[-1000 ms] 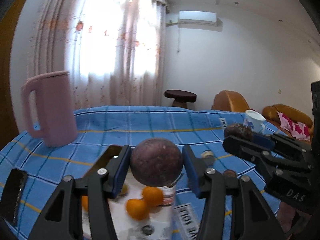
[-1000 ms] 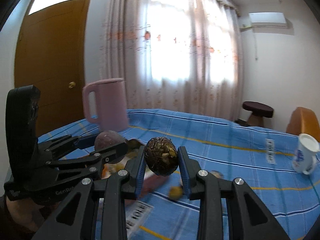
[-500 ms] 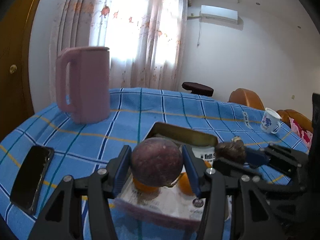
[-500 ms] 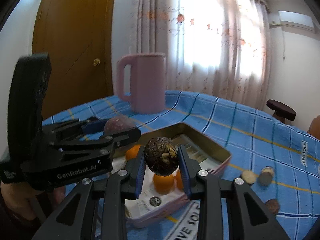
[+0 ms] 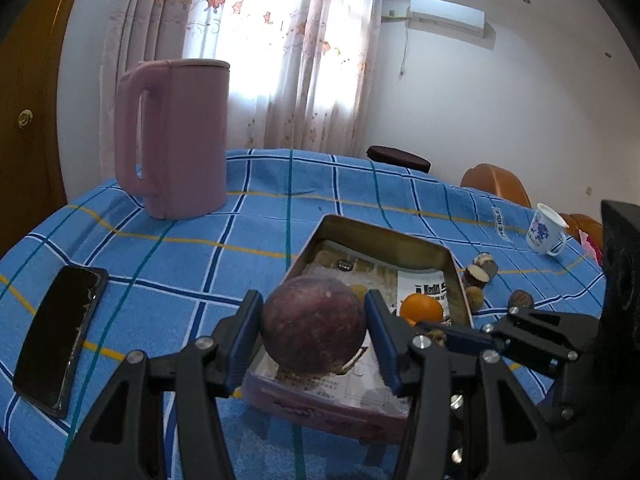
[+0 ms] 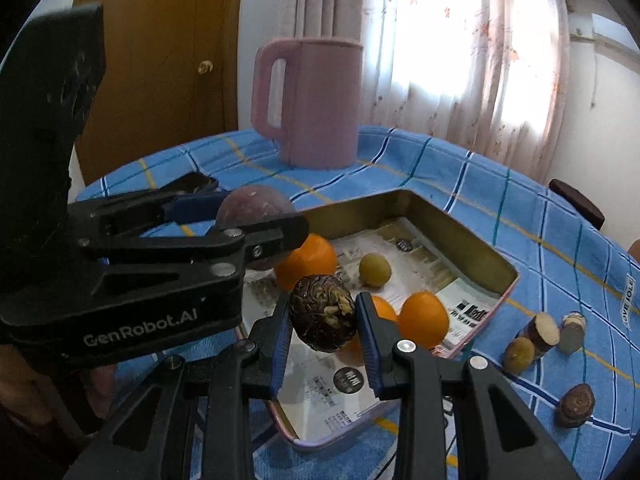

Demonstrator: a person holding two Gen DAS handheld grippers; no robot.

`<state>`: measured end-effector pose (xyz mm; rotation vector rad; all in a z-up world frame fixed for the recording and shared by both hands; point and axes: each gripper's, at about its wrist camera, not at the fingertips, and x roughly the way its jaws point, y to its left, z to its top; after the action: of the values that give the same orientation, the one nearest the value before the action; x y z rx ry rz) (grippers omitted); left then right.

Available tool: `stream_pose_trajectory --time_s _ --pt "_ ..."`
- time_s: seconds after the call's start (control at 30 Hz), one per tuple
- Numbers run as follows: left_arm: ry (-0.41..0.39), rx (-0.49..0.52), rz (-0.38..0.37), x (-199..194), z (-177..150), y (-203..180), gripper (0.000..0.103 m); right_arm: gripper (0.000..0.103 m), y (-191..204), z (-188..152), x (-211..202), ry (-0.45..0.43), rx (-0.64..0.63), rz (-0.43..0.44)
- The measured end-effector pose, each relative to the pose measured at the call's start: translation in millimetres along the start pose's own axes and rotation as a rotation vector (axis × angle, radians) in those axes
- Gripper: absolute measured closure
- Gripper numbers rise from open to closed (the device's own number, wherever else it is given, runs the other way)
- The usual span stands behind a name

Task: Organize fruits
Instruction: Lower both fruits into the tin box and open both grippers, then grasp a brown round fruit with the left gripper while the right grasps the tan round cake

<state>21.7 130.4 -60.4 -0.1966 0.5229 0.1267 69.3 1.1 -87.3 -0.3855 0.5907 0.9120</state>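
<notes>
My left gripper (image 5: 314,326) is shut on a round purple fruit (image 5: 314,324) and holds it over the near end of the metal tin (image 5: 384,236). My right gripper (image 6: 323,318) is shut on a dark wrinkled fruit (image 6: 323,312) above the tin (image 6: 460,224). The purple fruit (image 6: 250,206) and left gripper also show at the left of the right wrist view. In the tin lie oranges (image 6: 424,316) (image 6: 310,258) and a small yellow-green fruit (image 6: 374,270). One orange (image 5: 422,308) shows in the left wrist view.
A pink jug (image 5: 176,136) stands at the back of the blue checked tablecloth (image 5: 180,256). A black phone (image 5: 60,336) lies at the left. Loose small fruits (image 6: 536,336) (image 6: 576,404) lie right of the tin. A white cup (image 5: 546,230) stands far right.
Both grippers have tilted down and moved closer over the tin, each still holding its fruit. The tin's inside now shows more fully.
</notes>
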Motion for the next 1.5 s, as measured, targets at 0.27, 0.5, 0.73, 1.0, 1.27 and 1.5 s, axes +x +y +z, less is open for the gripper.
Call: stream_pose_trajectory --time_s 0.27,0.5,0.73,1.0,1.27,1.5 --pt "-0.034 0.017 0.02 -7.8 1.0 -5.2 0.032 0.058 -3.9 -3.1 -9.2 -0.029 0.016 -0.003" --pt "-0.086 -0.009 0.013 -17.3 2.9 -6.5 0.019 0.056 -22.9 -10.7 -34.0 -0.078 0.05 -0.055" --pt "-0.105 -0.003 -0.014 -18.9 4.4 -20.3 0.014 0.056 -67.5 -17.3 -62.1 -0.122 0.13 -0.144" --pt "-0.108 0.035 -0.031 -8.8 11.7 -42.6 0.01 0.056 -141.4 -20.1 -36.6 0.003 0.304 -0.276" --pt "-0.102 0.072 -0.05 -2.3 18.2 -60.2 0.007 0.056 -163.7 -17.7 3.0 0.123 0.347 -0.27" --pt "-0.097 0.101 -0.077 -1.5 21.8 -77.5 0.006 0.067 -173.7 -21.3 -11.2 0.056 0.398 -0.254"
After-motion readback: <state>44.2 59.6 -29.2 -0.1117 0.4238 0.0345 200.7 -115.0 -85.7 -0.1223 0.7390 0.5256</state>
